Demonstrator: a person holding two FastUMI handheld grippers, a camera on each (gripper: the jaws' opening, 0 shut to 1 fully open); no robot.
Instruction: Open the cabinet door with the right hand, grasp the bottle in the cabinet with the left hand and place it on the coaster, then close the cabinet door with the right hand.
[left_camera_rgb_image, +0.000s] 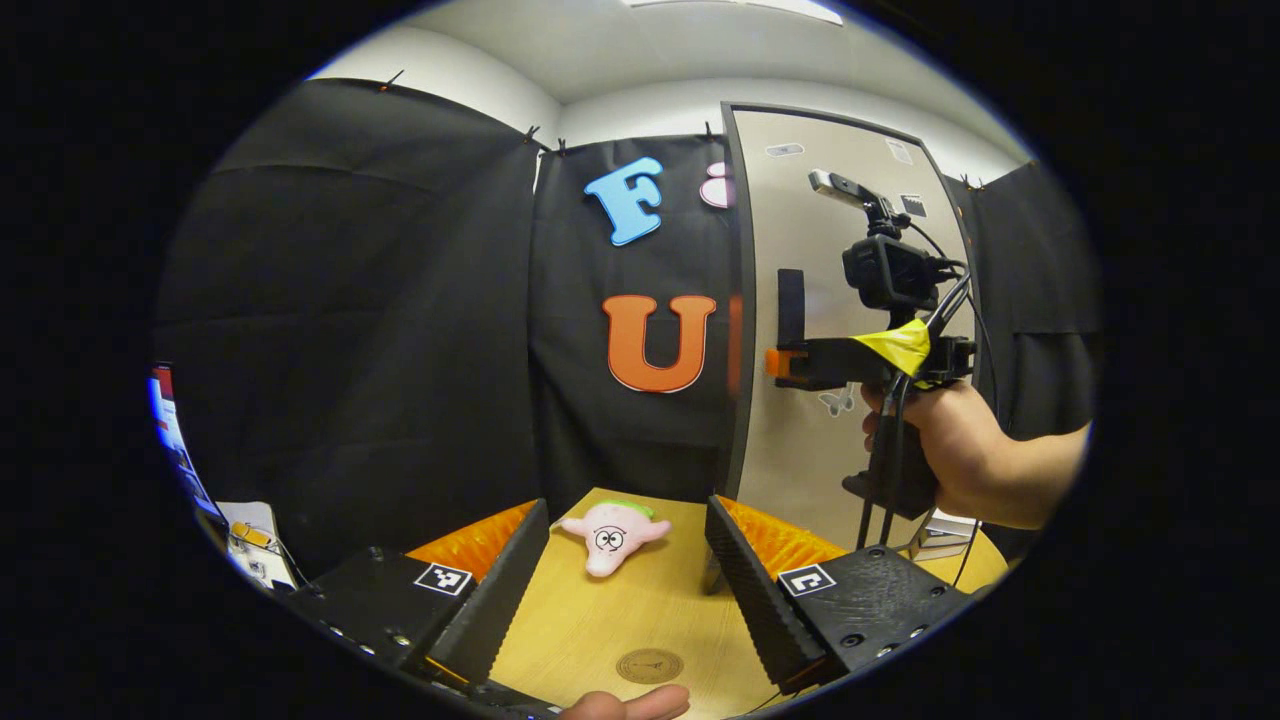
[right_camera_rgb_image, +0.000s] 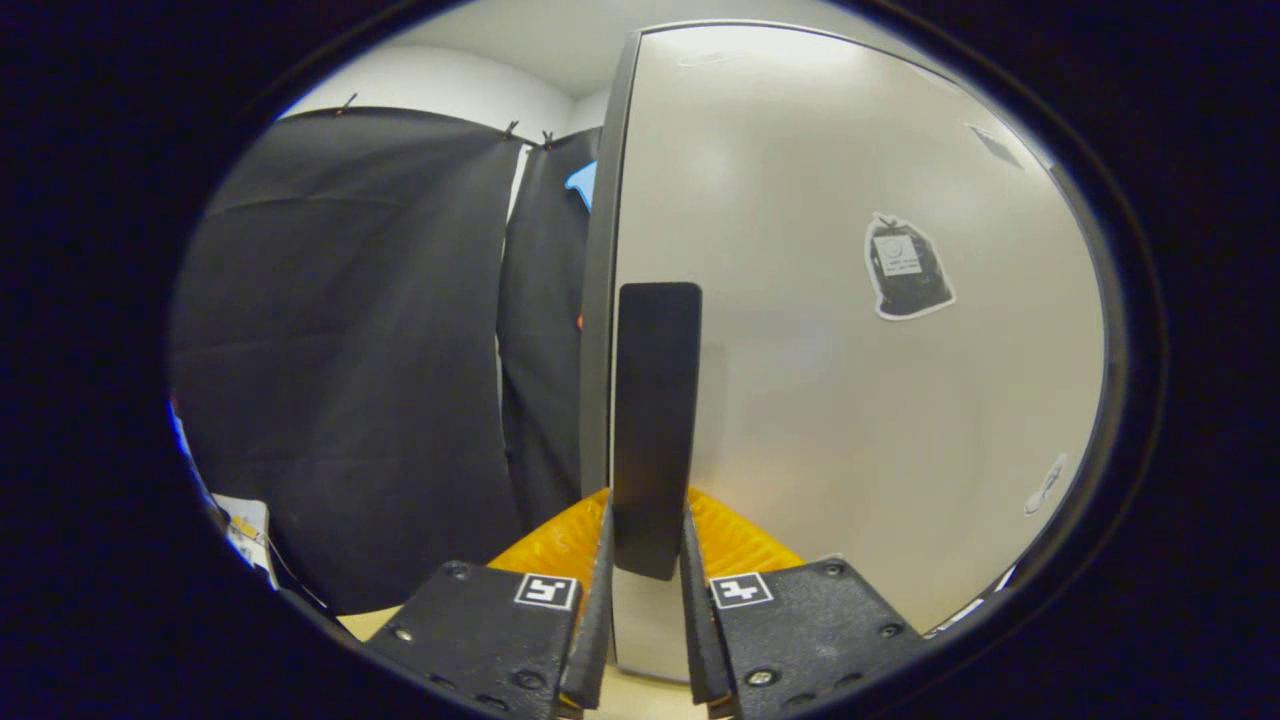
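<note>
The cabinet door is standing tall on the right of the booth, looking closed or nearly so, so the bottle is presumably sitting hidden behind it. Its dark handle is running upright near the door's left edge, long axis vertical. The right gripper is clamping both fingers onto the handle's lower end; in the left gripper view the hand holding it is reaching in from the right. The left gripper is waiting with fingers wide apart over the wooden table, farther from the door. A pink plush toy is lying beyond its fingertips. The coaster is lying near, between those fingers. Stickers on the door are too small to read.
</note>
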